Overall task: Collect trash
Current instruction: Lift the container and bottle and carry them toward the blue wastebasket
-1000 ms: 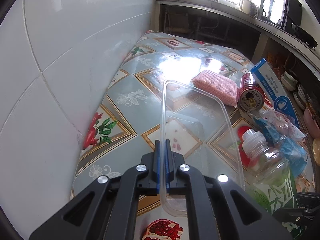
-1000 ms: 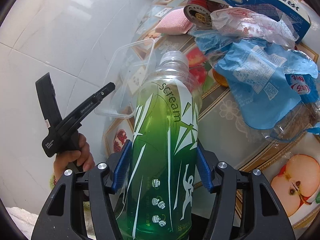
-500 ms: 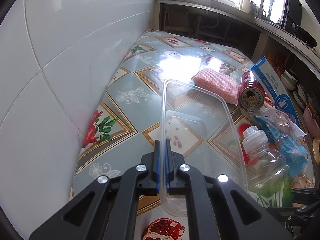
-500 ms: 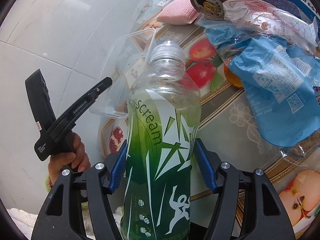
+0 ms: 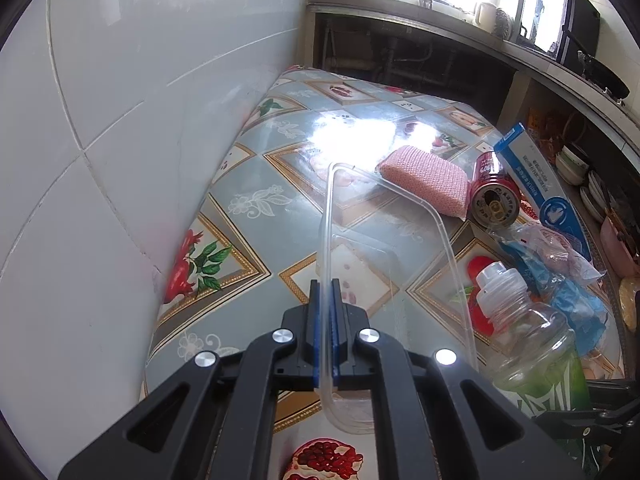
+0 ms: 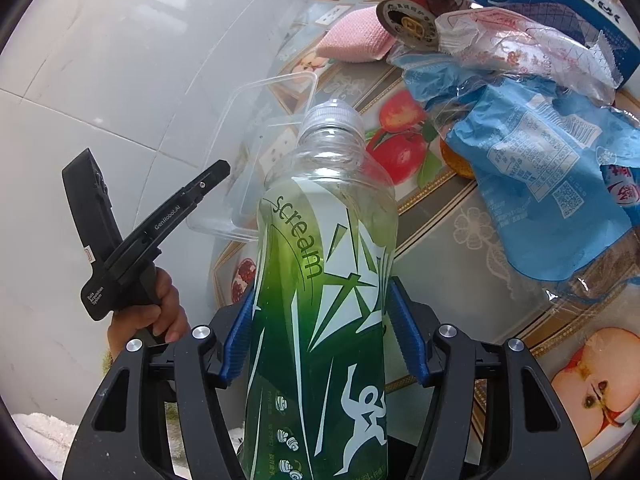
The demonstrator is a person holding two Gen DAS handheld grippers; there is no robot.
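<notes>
"scream" on the green bottle [image 6: 320, 280], "GenRobot.AI" and "Data Acquisition System" on the left gripper [image 6: 216, 172]

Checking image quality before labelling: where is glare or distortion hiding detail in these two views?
Left wrist view: window glare whitens the glossy patterned tablecloth behind the pink sponge; fisheye bends the tiled wall. Right wrist view: sharp, evenly lit; the green-labelled plastic bottle looms large.
</notes>
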